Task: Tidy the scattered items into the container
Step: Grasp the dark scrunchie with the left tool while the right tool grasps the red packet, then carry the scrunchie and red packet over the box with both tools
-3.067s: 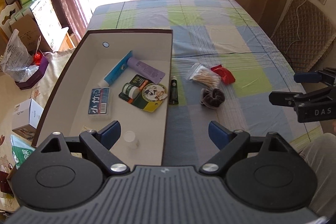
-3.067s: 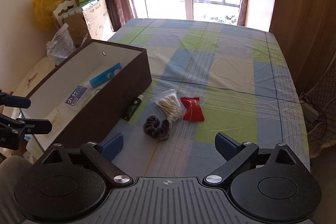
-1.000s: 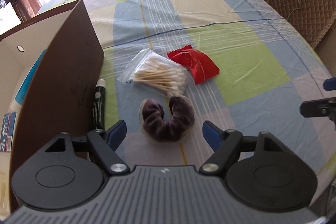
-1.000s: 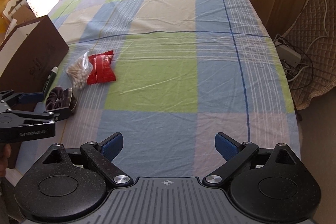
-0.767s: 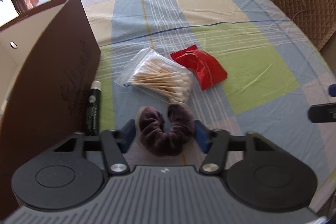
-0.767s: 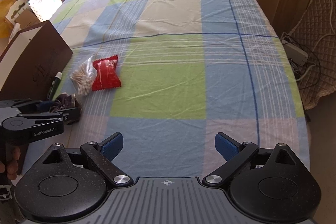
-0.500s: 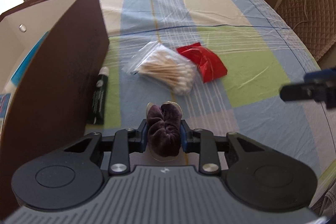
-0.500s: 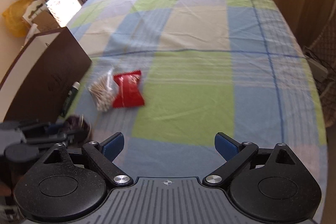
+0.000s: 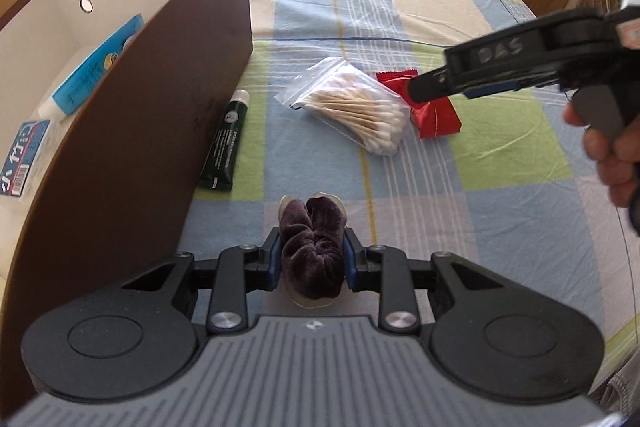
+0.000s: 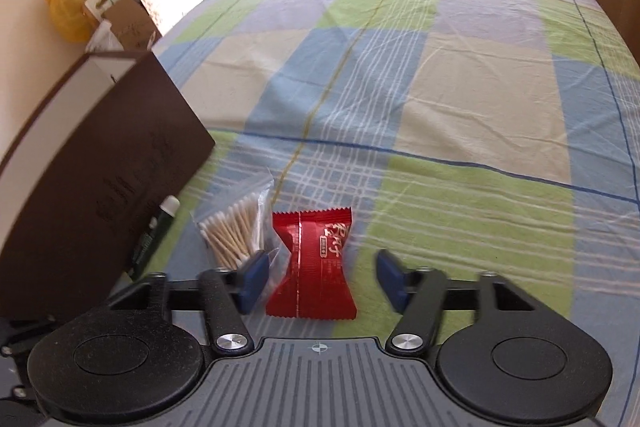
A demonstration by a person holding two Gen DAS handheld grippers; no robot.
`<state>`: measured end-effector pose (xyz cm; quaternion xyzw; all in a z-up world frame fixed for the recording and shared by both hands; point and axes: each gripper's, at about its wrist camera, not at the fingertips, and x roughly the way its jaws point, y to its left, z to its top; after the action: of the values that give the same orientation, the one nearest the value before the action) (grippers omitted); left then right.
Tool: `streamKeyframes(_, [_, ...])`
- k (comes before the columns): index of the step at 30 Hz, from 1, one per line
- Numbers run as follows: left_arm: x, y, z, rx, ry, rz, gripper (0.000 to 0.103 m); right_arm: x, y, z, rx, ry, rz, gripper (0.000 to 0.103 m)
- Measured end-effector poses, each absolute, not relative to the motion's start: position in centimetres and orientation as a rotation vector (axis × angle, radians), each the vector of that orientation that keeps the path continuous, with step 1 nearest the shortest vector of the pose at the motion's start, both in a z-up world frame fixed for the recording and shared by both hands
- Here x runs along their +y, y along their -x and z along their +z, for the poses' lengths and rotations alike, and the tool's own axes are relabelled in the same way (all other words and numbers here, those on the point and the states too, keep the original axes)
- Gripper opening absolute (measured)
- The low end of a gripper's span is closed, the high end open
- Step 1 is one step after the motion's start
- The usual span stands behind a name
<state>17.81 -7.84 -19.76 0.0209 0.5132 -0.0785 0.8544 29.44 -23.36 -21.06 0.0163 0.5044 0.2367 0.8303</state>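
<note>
From the left wrist view, the left gripper (image 9: 311, 261) is clenched on the dark velvet scrunchie (image 9: 312, 247), squeezing it into a folded bundle between the blue pads. It sits near the table's (image 9: 500, 219) near edge, just beside the brown wall of the container (image 9: 132, 131). A green tube (image 9: 225, 143) lies on the cloth against that wall. Past it lie a bag of cotton swabs (image 9: 356, 107) and a red sachet (image 9: 434, 111), touching each other. A blue tube (image 9: 92, 67) and a small blue pack (image 9: 22, 157) already lie inside the container.

From the right wrist view, the right gripper (image 10: 320, 281) is released, its jaws spread to either side of the red sachet (image 10: 312, 267), which is flat on the cloth. The left pad is very close to the swab bag (image 10: 236, 227) (whether it touches is hard to tell).

The risks, as I judge them: closing here could pinch the swab bag's loose plastic along with the sachet and drag both. The flat sachet may also slide out of the pads. On the left, the springy scrunchie could catch the container's tall wall if lifted too low.
</note>
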Motion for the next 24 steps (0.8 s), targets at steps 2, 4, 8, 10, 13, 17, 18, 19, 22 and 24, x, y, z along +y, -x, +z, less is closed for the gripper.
streamKeyframes(2, [-7.8,-17.9,-19.8,1.082,-0.037,-0.163,0.026,-23.3,-29.4,-21.5,1.085,-0.012,0.514,0.042])
streamKeyframes(4, [-7.8,-17.9,-19.9,1.08,-0.031,-0.17,0.027,-23.3,-29.1,-21.6,1.083,0.012,0.517,0.035])
streamKeyframes(8, [-7.7,-18.0,-20.1,1.075,-0.02,-0.186,0.026,-24.3,-27.8,-21.5,1.088,0.014,0.507,0.032])
streamKeyframes(10, [-7.8,-17.9,-20.0,1.071,-0.025,-0.2,0.023,-25.0,-26.7,-21.3,1.094,-0.002,0.49,0.032])
streamKeyframes(13, [-8.1,-17.3,-19.5,1.064,-0.047,-0.235,0.021,-26.4,-24.5,-21.0,1.104,-0.039,0.478,0.032])
streamKeyframes(17, [-8.0,-16.1,-17.9,1.045,-0.061,-0.27,0.021,-27.5,-21.8,-20.3,1.123,-0.068,0.467,0.032])
streamKeyframes(18, [-7.9,-15.8,-17.5,1.039,-0.064,-0.277,0.021,-27.7,-21.2,-20.0,1.124,-0.072,0.466,0.032])
streamKeyframes(19, [-7.7,-15.4,-16.9,1.032,-0.063,-0.285,0.021,-27.8,-20.7,-19.7,1.126,-0.076,0.467,0.032])
streamKeyframes(22, [-7.1,-14.4,-15.1,1.001,-0.063,-0.305,0.021,-27.6,-19.6,-18.4,1.12,-0.081,0.479,0.032])
streamKeyframes(24, [-6.5,-13.6,-13.9,0.981,-0.061,-0.31,0.021,-27.2,-19.0,-17.5,1.116,-0.075,0.498,0.032])
